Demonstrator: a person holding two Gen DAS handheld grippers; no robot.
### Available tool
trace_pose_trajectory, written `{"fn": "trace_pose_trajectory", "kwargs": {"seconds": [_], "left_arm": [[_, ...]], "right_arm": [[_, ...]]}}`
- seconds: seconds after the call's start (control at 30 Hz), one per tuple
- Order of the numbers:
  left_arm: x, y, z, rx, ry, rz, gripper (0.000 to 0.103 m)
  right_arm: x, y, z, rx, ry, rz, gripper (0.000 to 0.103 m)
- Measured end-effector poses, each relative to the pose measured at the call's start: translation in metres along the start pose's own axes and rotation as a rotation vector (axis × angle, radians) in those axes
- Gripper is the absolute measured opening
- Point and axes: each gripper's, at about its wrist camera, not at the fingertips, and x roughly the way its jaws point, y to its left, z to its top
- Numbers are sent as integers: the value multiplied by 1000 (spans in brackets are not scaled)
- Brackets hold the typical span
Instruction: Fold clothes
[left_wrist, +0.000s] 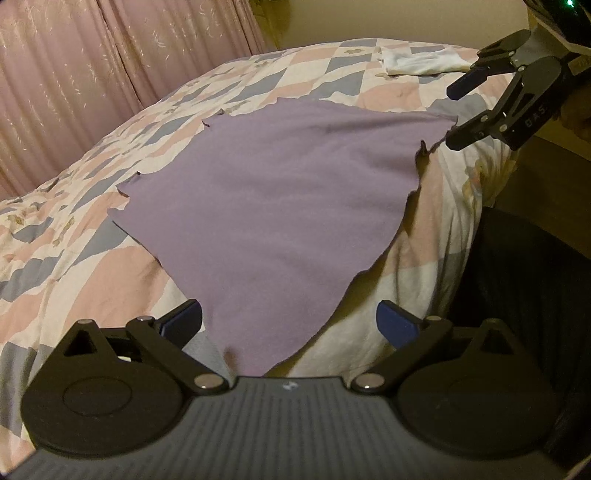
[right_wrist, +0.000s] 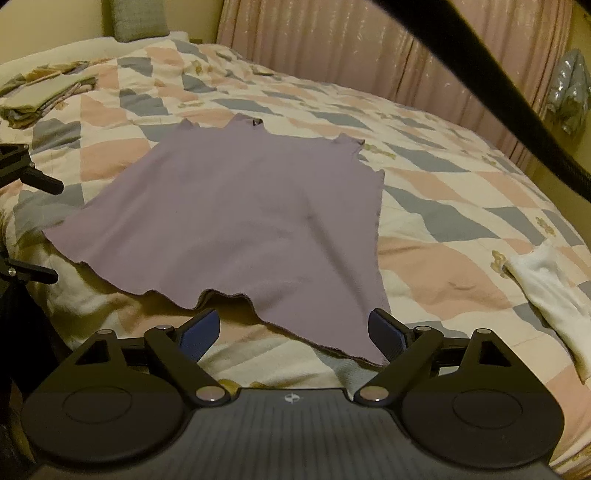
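Right wrist view: purple garment (right_wrist: 229, 221) flat on quilt (right_wrist: 443, 206); its near corner lies between the spread right gripper (right_wrist: 293, 334), ungripped. Left gripper (left_wrist: 290, 323) likewise spread over opposite corner.

1 purple garment (right_wrist: 229, 218), perhaps 2 others

The letters "D.A.S." stood in pale print on the black body of the right gripper (left_wrist: 452, 116), at two o'clock in the left wrist view; nothing else was legible.
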Motion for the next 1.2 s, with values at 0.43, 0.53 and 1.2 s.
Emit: {"fn": "trace_pose_trajectory", "kwargs": {"seconds": [0.43,0.53,1.2], "left_arm": [[1,-4,-9,105,1,-19,69],[7,-7,-14,179,15,3,69],[30,7,-2,271,-15,35,17]], "right_arm": [[-6,-7,-7,-45,-47,31,52],[-6,-5,-11,-87,-53,39,49],[16,2,-35,-435,-69,-32,48]]}}
